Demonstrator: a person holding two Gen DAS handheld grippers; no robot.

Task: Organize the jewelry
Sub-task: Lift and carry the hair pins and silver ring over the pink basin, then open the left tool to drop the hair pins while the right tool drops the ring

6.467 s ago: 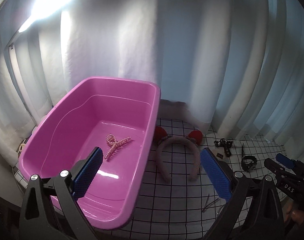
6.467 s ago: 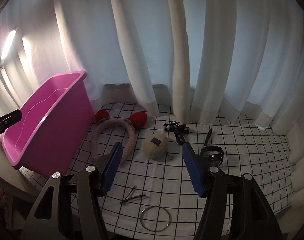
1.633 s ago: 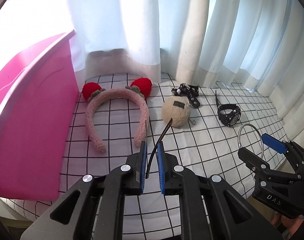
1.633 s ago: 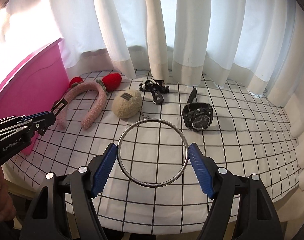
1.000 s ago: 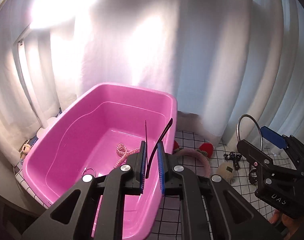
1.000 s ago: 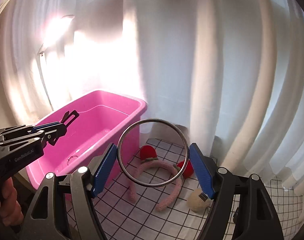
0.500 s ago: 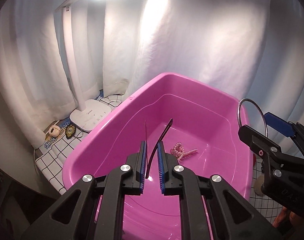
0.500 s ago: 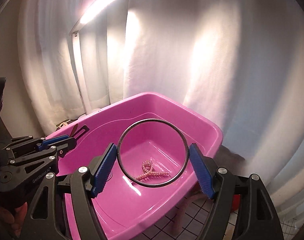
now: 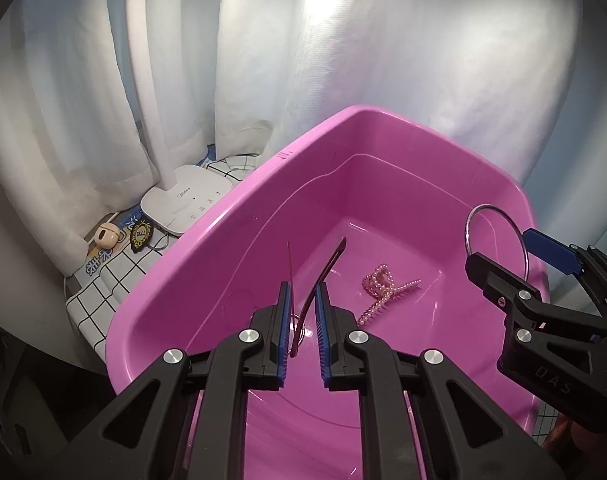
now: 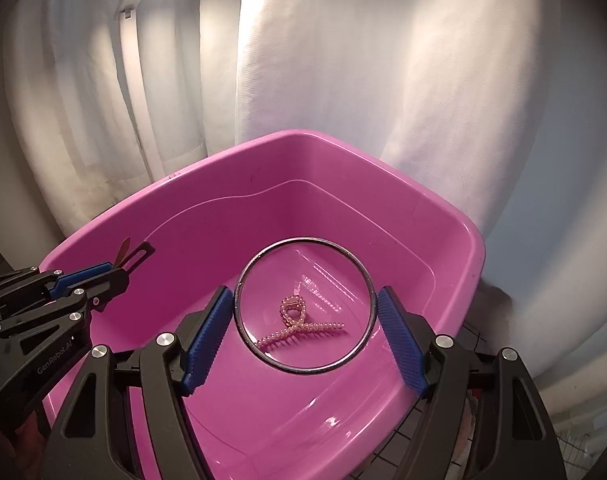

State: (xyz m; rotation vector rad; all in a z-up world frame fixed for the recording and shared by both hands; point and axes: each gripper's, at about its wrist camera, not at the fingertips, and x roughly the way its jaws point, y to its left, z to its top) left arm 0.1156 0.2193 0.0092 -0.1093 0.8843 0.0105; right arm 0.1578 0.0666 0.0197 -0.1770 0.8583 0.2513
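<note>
Black angular left tool (image 9: 302,322); ribbed blue pads (image 9: 284,324); silver screws; right tool (image 10: 305,330) alike, marked "DAS"

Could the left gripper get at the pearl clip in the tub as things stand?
Probably not: the left gripper is shut on the hairpin. The way down to the pearl clip looks free.

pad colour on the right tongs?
Blue, ribbed pads on black arms, gripping the metal ring. Clearest in the right wrist view.
</note>
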